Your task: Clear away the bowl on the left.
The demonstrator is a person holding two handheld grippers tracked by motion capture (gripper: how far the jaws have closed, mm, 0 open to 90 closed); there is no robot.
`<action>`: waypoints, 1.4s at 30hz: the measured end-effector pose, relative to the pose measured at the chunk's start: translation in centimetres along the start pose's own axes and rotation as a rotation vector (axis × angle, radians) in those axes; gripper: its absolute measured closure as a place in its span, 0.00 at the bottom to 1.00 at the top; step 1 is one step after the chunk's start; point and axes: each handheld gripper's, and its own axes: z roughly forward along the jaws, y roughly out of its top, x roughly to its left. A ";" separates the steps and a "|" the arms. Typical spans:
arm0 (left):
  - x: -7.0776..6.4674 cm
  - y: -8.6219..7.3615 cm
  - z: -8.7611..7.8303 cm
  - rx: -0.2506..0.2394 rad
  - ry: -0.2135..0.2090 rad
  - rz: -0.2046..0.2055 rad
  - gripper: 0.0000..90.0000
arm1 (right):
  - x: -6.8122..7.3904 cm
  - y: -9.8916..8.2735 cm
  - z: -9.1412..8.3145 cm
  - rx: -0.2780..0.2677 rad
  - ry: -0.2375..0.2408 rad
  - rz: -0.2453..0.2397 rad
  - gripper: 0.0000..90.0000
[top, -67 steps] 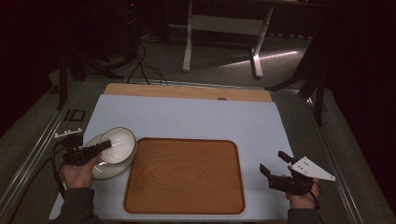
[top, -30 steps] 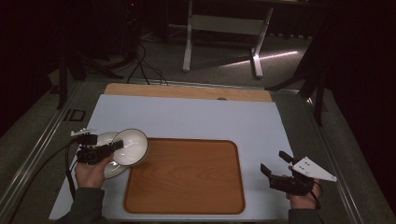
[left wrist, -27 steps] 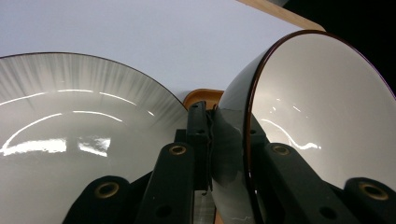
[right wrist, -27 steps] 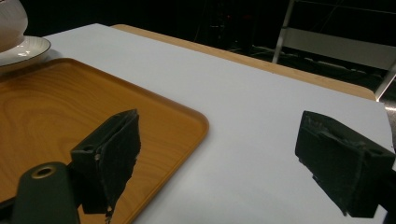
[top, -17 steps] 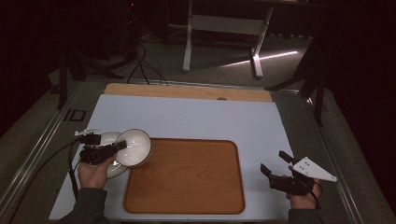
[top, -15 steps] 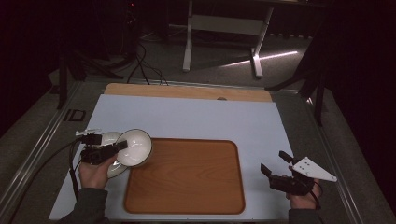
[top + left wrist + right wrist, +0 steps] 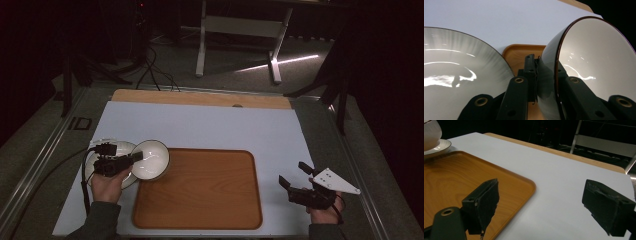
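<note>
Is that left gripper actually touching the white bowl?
Touching. In the left gripper view, the left gripper has its jaws closed on the rim of the bowl, one inside and one outside, no gap showing.

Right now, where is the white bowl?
In the high view the bowl is at the left, tilted in the left gripper, between the plate and the wooden tray.

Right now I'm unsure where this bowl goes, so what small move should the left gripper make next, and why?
Probably carry the bowl a little further right over the wooden tray and lower it. The left gripper is shut on its rim, holding it tilted just above the plate at the tray's left edge.
</note>
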 end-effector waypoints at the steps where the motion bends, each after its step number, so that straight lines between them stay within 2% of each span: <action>1: -0.1 0.0 0.1 0.003 -0.004 0.001 0.90 | 0.0 0.0 0.0 0.000 0.001 0.000 0.15; 29: -2.5 -0.7 2.2 0.054 -0.017 0.055 0.90 | 0.0 0.0 0.0 0.000 0.001 0.001 0.15; 42: -3.1 -1.0 3.1 0.073 -0.017 0.070 0.90 | 0.0 0.0 0.0 -0.001 0.001 0.002 0.15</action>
